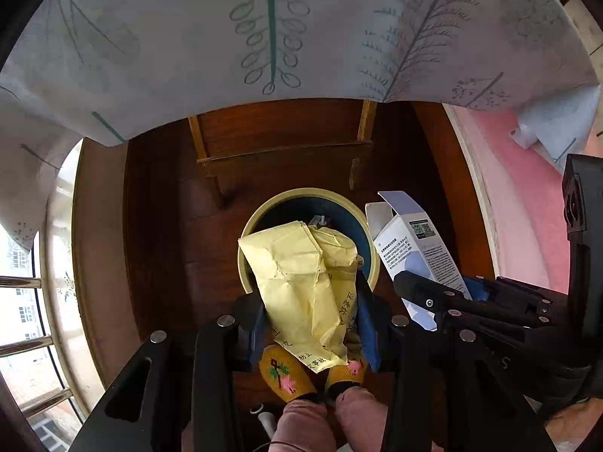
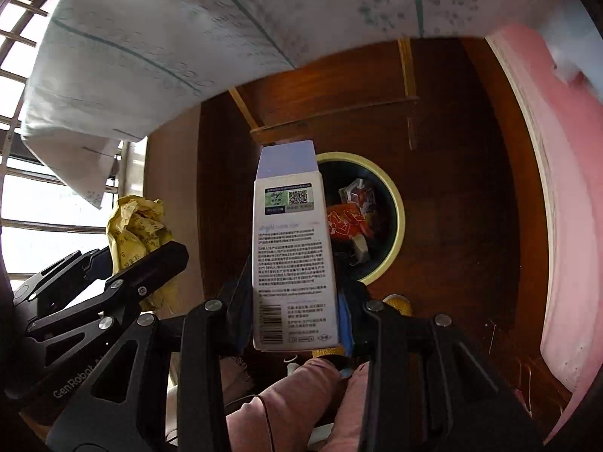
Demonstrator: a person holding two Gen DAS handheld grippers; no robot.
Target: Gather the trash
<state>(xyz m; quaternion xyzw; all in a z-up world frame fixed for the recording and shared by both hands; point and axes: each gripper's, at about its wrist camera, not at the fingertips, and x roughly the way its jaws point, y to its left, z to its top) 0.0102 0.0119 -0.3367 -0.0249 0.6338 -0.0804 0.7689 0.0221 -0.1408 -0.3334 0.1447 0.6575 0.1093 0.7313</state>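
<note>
My left gripper [image 1: 312, 324] has its jaws clamped on a crumpled yellow bag [image 1: 301, 282], which hangs over the near rim of the bin [image 1: 264, 207]. My right gripper [image 2: 294, 316] has its jaws clamped on a white box [image 2: 292, 241], upright, its top flap open. In the left view the box sits at three o'clock of the bin, just beside its rim. In the right view the bin lies at two o'clock of the box, on the wooden floor [image 2: 452, 150], with wrappers [image 2: 350, 214] inside. A patterned cloth [image 1: 188, 37] hangs at twelve o'clock.
</note>
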